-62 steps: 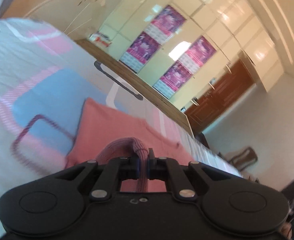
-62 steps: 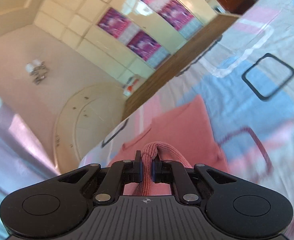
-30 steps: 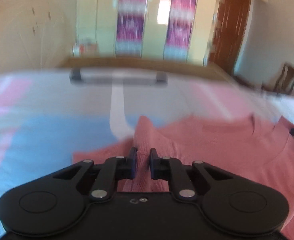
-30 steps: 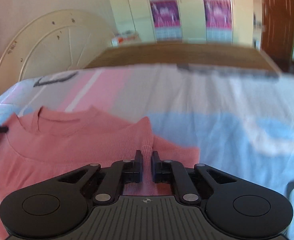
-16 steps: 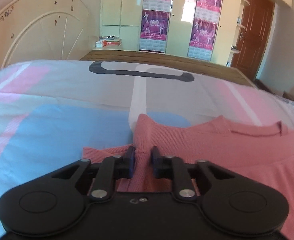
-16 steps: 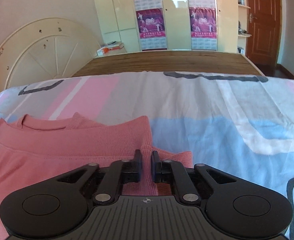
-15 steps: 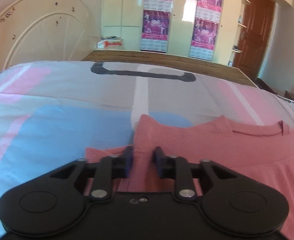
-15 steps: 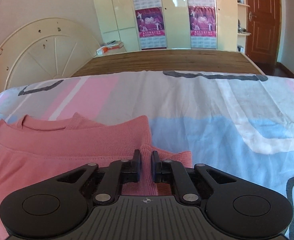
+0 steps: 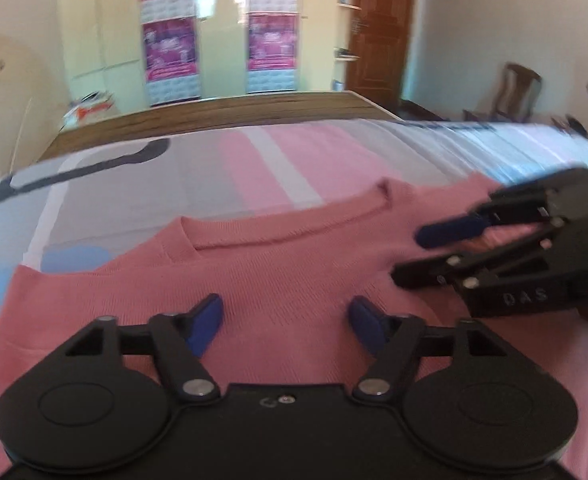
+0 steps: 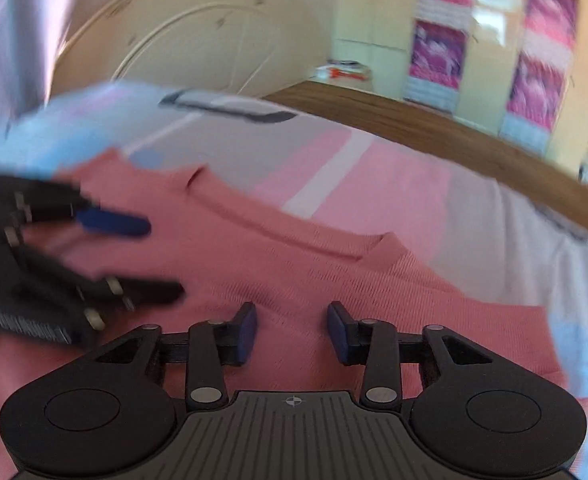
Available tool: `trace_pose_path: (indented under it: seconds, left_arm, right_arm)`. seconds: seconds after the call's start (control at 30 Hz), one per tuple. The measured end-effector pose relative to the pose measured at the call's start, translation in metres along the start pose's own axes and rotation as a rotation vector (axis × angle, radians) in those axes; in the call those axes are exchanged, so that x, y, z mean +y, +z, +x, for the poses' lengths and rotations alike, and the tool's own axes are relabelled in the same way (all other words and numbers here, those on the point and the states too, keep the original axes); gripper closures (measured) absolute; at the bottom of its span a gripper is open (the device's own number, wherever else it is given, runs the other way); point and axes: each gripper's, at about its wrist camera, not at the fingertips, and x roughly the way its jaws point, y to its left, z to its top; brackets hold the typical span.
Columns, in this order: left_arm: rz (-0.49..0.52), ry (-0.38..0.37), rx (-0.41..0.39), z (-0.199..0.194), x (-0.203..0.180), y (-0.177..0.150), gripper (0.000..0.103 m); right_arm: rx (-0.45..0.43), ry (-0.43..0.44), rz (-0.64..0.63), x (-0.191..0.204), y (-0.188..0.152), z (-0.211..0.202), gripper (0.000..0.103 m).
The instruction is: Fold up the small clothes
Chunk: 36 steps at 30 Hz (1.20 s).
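A pink knit sweater (image 9: 294, 272) lies flat on the bed, its collar (image 9: 286, 236) toward the far side. My left gripper (image 9: 286, 314) hovers over the chest of the sweater, its jaws opening wide and gripping nothing. Its blue pads (image 9: 206, 320) stand apart above the fabric. From the right, the right gripper (image 9: 418, 254) reaches in beside it. In the right wrist view the sweater (image 10: 334, 272) fills the middle. The right gripper (image 10: 292, 322) is over it, jaws opening and holding nothing. The left gripper (image 10: 154, 254) shows blurred at the left.
The bed has a pastel sheet (image 9: 278, 160) in pink, blue and grey. A wooden footboard (image 9: 214, 116) runs along the far side. Beyond it stand a wardrobe with posters (image 9: 170, 40), a brown door (image 9: 378, 32) and a chair (image 9: 514, 88).
Both grippers let go of the sweater's folded sides and spread their jaws. They swung in toward the sweater's middle, so each now shows in the other's view.
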Motion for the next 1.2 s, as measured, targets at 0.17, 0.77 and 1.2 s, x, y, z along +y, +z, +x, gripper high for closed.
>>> trace_pose_path:
  seconds: [0.17,0.77,1.2]
  left_arm:
    - [-0.018,0.0,-0.017,-0.018,-0.003,0.004,0.041]
    - [-0.072,0.053,-0.121,-0.083,-0.001,-0.029,0.035]
    - [-0.053,0.093,-0.056,-0.088,-0.027,-0.062,0.03]
  right_arm:
    - [-0.005,-0.026,-0.004,0.005,0.0,-0.013,0.061]
    - [-0.109,-0.135,0.153,-0.025,-0.041,-0.103,0.062]
    - [-0.049,-0.128,0.09,0.04,-0.067,-0.099,0.069]
